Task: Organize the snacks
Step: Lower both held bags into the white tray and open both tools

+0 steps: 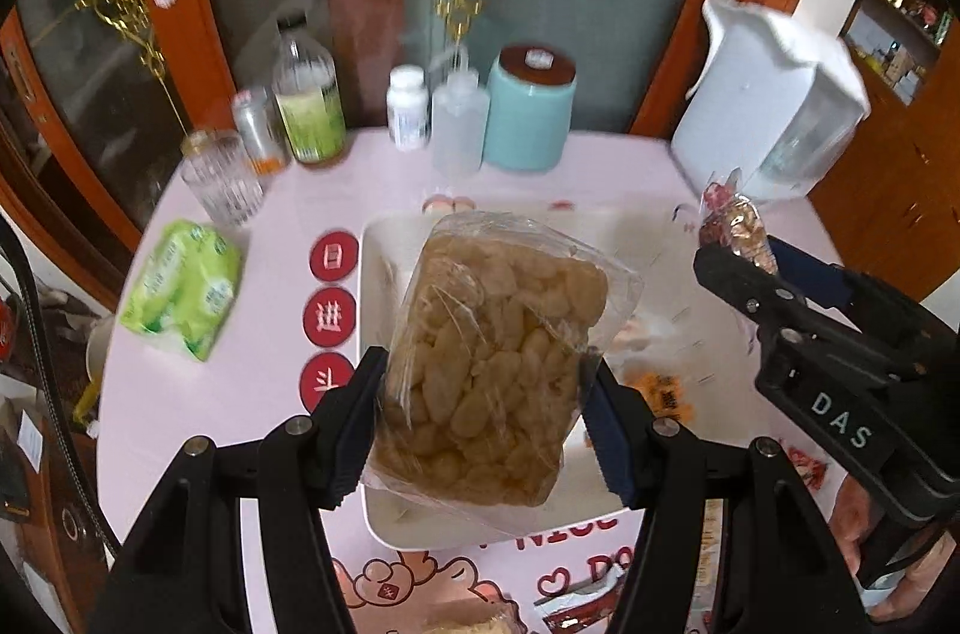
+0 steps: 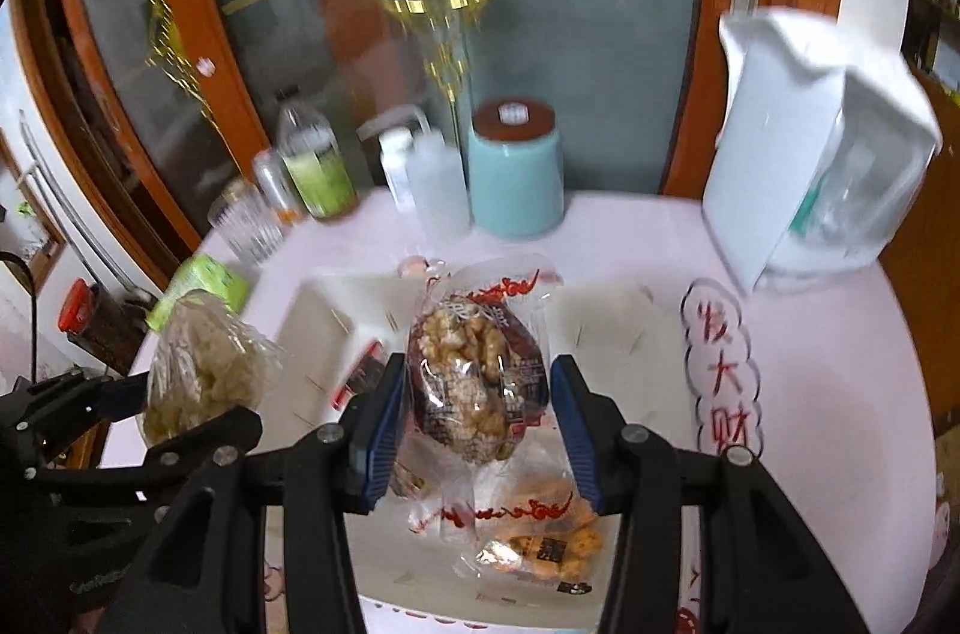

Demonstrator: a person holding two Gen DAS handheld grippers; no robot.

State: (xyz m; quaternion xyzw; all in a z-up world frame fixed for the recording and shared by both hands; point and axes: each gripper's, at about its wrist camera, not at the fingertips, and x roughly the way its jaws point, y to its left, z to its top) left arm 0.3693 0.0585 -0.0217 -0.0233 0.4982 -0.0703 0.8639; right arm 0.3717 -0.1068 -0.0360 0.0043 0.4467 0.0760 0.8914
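Note:
My left gripper [image 1: 483, 370] is shut on a clear bag of pale puffed snacks [image 1: 498, 364], held tilted above the white divided tray [image 1: 384, 262]. My right gripper [image 2: 479, 376] is shut on a clear, red-printed packet of brown nut cakes [image 2: 474, 376], hanging over the same tray [image 2: 600, 322]. In the left wrist view the right gripper [image 1: 738, 274] comes in from the right with its packet [image 1: 744, 226] sticking up. The right wrist view shows the puffed-snack bag [image 2: 204, 364] at the left. An orange snack packet [image 2: 540, 538] lies in the tray.
On the pink tablecloth, a glass [image 1: 222, 178], bottles [image 1: 306, 94], a teal canister [image 1: 528, 112] and a white water kettle [image 1: 762, 112] stand at the back. A green tissue pack [image 1: 180, 286] and red coasters [image 1: 330, 316] lie left of the tray. More packets [image 1: 576, 604] lie near the front edge.

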